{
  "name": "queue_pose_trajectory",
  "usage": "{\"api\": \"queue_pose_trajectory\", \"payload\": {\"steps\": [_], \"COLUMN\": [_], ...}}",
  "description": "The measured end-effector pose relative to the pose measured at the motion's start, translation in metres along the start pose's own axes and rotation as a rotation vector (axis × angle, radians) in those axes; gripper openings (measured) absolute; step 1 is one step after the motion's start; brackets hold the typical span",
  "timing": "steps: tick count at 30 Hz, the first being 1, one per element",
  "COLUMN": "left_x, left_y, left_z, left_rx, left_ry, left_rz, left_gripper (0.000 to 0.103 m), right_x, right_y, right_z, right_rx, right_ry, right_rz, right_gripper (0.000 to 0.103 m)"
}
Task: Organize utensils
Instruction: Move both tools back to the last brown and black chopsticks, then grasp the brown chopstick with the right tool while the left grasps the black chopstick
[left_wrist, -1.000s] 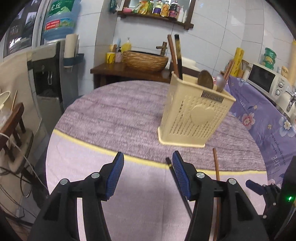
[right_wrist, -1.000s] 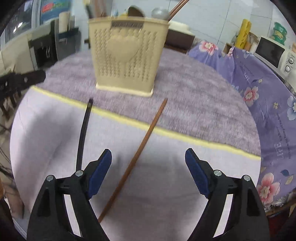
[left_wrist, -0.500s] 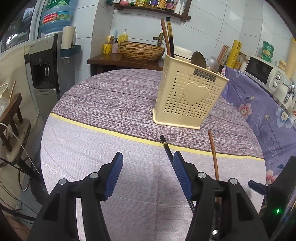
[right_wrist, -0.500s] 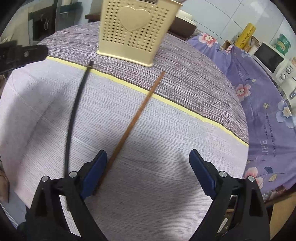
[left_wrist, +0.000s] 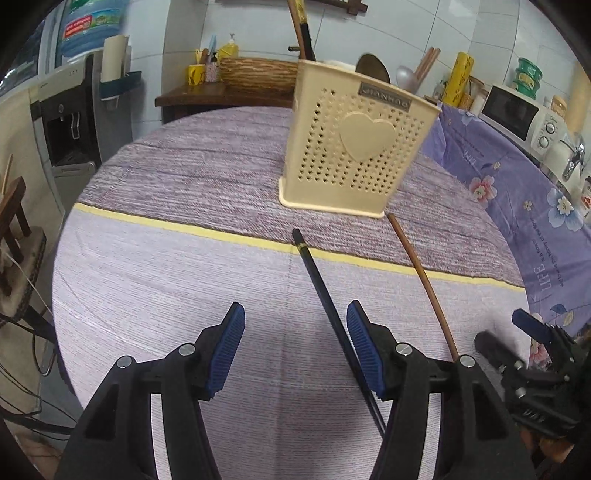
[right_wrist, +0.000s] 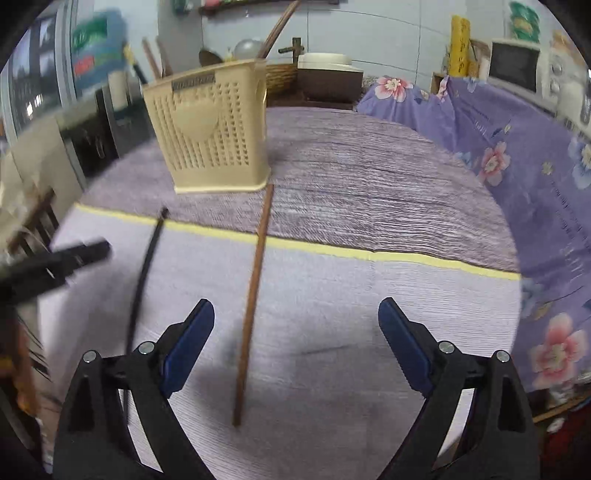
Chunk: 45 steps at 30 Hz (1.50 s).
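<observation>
A cream perforated utensil holder (left_wrist: 352, 147) with a heart on its front stands on the round table and holds several chopsticks and spoons; it also shows in the right wrist view (right_wrist: 212, 129). A black chopstick (left_wrist: 325, 295) (right_wrist: 142, 280) and a brown chopstick (left_wrist: 421, 275) (right_wrist: 253, 295) lie flat in front of it. My left gripper (left_wrist: 295, 350) is open and empty, the black chopstick just inside its right finger. My right gripper (right_wrist: 295, 347) is open and empty, the brown chopstick's near end between its fingers, nearer the left one.
The table has a purple striped cloth (left_wrist: 207, 177) with a yellow band across it. A floral purple cover (right_wrist: 517, 140) drapes furniture on the right. A water dispenser (left_wrist: 74, 122) stands at the left. A microwave (left_wrist: 517, 114) sits at the back right.
Both grippers have pulled back and lowered toward the near ends of the chopsticks. The right view has swung so the brown chopstick now lies between its fingers. Both stay open.
</observation>
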<state>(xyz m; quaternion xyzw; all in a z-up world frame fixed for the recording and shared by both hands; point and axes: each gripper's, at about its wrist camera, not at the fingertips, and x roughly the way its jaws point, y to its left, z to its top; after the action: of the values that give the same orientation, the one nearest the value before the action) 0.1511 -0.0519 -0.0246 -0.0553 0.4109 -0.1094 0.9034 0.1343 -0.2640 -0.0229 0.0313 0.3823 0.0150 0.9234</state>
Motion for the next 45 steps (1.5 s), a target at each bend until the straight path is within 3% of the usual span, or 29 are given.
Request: {"api": "queue_pose_trajectory", "payload": {"steps": [5, 7, 10, 12, 25, 39, 45], "left_x": [0.021, 0.029, 0.038, 0.044, 0.057, 0.07, 0.071], "left_y": [-0.016, -0.019, -0.019, -0.02, -0.025, -0.028, -0.029], "left_z": [0.004, 0.007, 0.01, 0.012, 0.021, 0.034, 0.035], "left_rx": [0.02, 0.02, 0.002, 0.003, 0.008, 0.005, 0.012], "left_ry": [0.052, 0.059, 0.073, 0.085, 0.079, 0.096, 0.093], "left_rz": [-0.014, 0.001, 0.01, 0.013, 0.071, 0.047, 0.053], "left_gripper": [0.051, 0.045, 0.037, 0.034, 0.016, 0.01, 0.009], "right_x": [0.021, 0.03, 0.044, 0.054, 0.114, 0.128, 0.127], "right_y": [0.003, 0.007, 0.01, 0.012, 0.033, 0.039, 0.035], "right_z": [0.015, 0.024, 0.038, 0.048, 0.078, 0.091, 0.09], "right_rx": [-0.025, -0.037, -0.033, -0.033, -0.087, -0.098, -0.061], "right_ry": [0.029, 0.046, 0.075, 0.08, 0.154, 0.142, 0.142], "right_rz": [0.032, 0.056, 0.114, 0.107, 0.034, 0.008, 0.032], "right_gripper": [0.088, 0.08, 0.075, 0.073, 0.026, 0.009, 0.008]}}
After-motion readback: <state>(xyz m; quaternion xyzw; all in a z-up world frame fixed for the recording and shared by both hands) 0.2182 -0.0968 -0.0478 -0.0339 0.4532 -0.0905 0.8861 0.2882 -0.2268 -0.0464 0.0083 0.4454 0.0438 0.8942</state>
